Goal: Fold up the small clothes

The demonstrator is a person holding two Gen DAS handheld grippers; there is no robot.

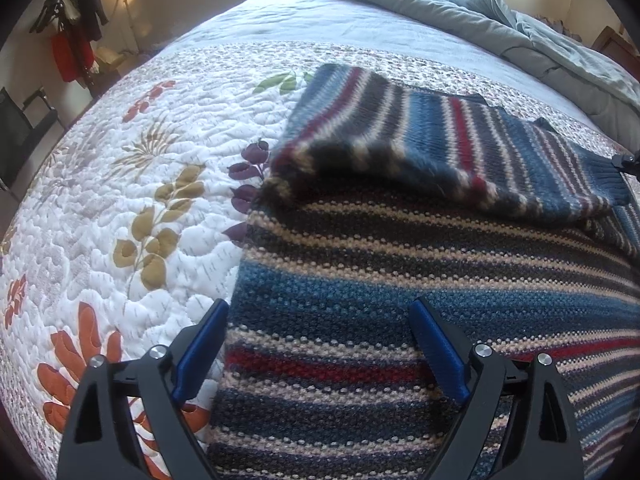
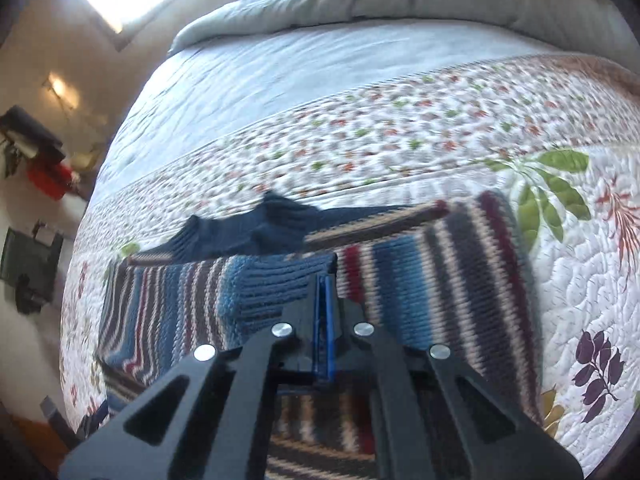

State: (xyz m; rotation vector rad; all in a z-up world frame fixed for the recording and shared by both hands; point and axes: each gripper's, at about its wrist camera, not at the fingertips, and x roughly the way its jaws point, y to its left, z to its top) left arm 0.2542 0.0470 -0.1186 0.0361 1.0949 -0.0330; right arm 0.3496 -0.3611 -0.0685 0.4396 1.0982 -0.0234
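Right claw (image 2: 326, 276) is closed tight, its blue pads meeting at the ribbed navy cuff (image 2: 280, 280) of the sweater's sleeve (image 2: 420, 264). The cuff appears pinched between the pads, though motion blur in the right wrist view leaves that a little uncertain. Such a hold makes sense for a fold: the cuff is the end of the sleeve, so gripping there lets the whole sleeve be carried across the body in one piece.

Left claw (image 1: 318, 344) hangs wide open, empty, angled down over the sweater (image 1: 400, 340). One finger is over the striped knit, the other over the quilt (image 1: 120, 220) just beside the sweater's edge. Placed there, it is probably ready to pin or pick up that side once the sleeve is settled.

The sweater lies flat on the quilt covering the bed (image 1: 360, 16), with the sleeve folded over its upper part and lifted slightly along one edge. A grey duvet (image 2: 440, 4) is bunched at the far end, well apart.
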